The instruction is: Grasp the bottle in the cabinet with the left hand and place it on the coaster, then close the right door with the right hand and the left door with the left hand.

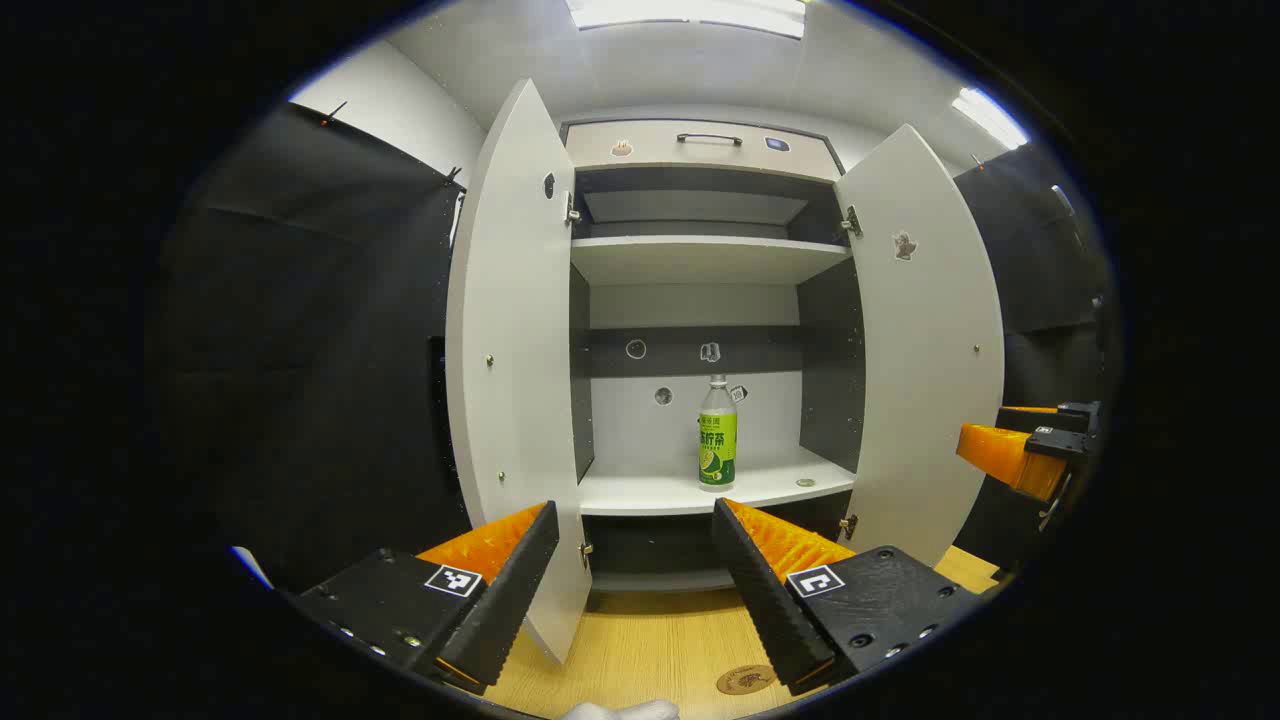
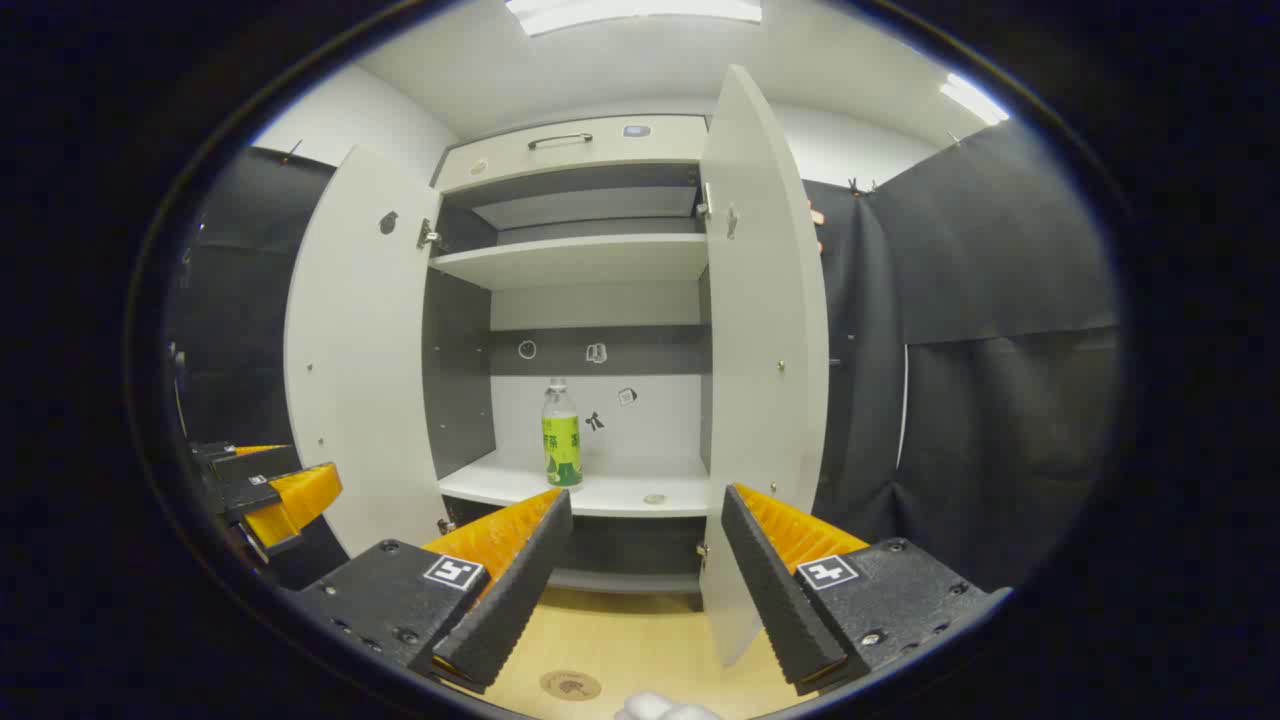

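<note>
bottle on the cabinet shelf, both doors open

left gripper view: the cabinet point(image 1: 700, 260) stands with its left door point(image 1: 515, 340) and right door point(image 1: 925, 330) swung wide. the bottle point(image 1: 717, 432) stands upright on the lower shelf point(image 1: 660, 492), alone apart from a small round thing near the shelf's right front. the upper shelf carries nothing visible. the coaster point(image 1: 745, 680) lies on the wooden table point(image 1: 640, 640) in front of the cabinet. the left gripper point(image 1: 635, 570) is level, aimed at the shelf, fingers spread wide and holding nothing. the right gripper point(image 1: 1015, 455) shows at the right edge.

right gripper view: the same cabinet point(image 2: 580, 200), bottle point(image 2: 561, 434) upright on the lower shelf point(image 2: 600, 492), coaster point(image 2: 570, 685) on the table point(image 2: 640, 640). the right gripper point(image 2: 645, 570) points forward beside the right door point(image 2: 765, 340), fingers apart, empty. the left gripper point(image 2: 280, 505) sits at the left edge near the left door point(image 2: 355, 340).
</note>
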